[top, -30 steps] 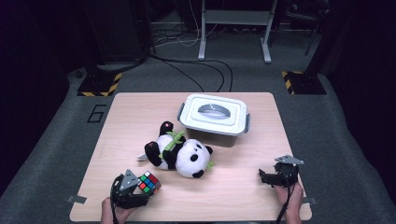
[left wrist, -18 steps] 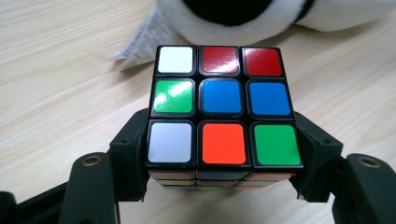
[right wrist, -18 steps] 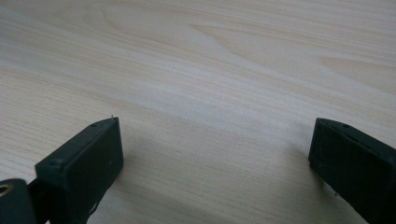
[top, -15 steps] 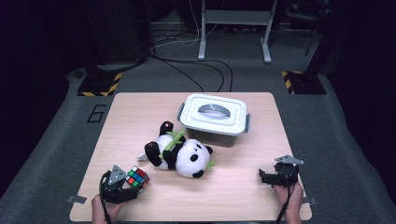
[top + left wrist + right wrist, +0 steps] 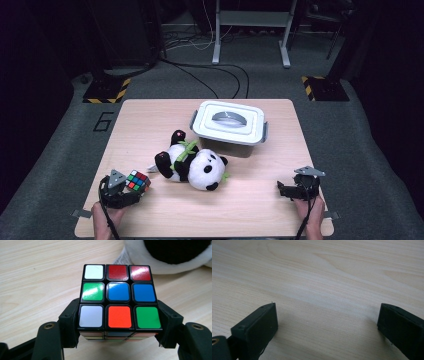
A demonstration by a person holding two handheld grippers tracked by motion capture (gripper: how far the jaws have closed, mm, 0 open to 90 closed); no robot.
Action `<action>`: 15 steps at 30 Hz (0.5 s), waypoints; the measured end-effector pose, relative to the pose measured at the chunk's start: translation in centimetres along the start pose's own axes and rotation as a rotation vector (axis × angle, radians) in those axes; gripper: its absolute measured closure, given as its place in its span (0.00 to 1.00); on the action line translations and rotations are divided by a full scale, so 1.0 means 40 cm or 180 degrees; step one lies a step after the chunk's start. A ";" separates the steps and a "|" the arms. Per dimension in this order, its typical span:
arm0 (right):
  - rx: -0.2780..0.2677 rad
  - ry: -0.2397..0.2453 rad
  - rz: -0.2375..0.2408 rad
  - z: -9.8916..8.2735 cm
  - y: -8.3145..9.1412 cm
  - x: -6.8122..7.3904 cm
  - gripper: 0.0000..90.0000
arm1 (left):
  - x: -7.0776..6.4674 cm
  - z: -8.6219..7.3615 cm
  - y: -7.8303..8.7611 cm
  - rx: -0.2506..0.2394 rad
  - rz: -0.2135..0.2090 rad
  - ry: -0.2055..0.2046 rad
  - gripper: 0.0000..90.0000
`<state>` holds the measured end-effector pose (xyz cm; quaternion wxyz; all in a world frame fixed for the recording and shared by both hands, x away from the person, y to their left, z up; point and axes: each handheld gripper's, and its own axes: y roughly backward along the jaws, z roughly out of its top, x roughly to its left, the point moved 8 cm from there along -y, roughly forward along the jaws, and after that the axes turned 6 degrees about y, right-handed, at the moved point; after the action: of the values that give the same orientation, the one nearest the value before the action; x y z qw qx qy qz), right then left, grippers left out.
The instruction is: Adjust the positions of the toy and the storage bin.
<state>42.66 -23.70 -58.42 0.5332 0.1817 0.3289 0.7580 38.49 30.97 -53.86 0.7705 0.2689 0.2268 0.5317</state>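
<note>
My left gripper is shut on a colour cube at the table's front left corner. In the left gripper view both black jaws press against the sides of the cube, whose top face shows white, red, green, blue and orange squares. A plush panda lies on its back just right of the cube, its white and black body close beyond it. Near the front right edge my right gripper rests open low over the wood, with bare table between its fingers.
A white lidded box with a grey handle stands behind the panda, at the middle back of the wooden table. Dark carpet, cables and yellow-black floor markers surround the table.
My left gripper has carried the cube leftward along the front edge, away from the panda. The right gripper has stayed where it was.
</note>
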 end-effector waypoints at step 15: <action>-0.0001 0.0002 -0.0001 0.000 0.000 0.000 0.03 | 0.071 0.036 -0.025 -0.0022 0.0186 0.0139 0.38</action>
<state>42.67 -23.71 -58.42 0.5332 0.1813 0.3289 0.7580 41.04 33.12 -53.62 0.7504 0.2610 0.2338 0.5605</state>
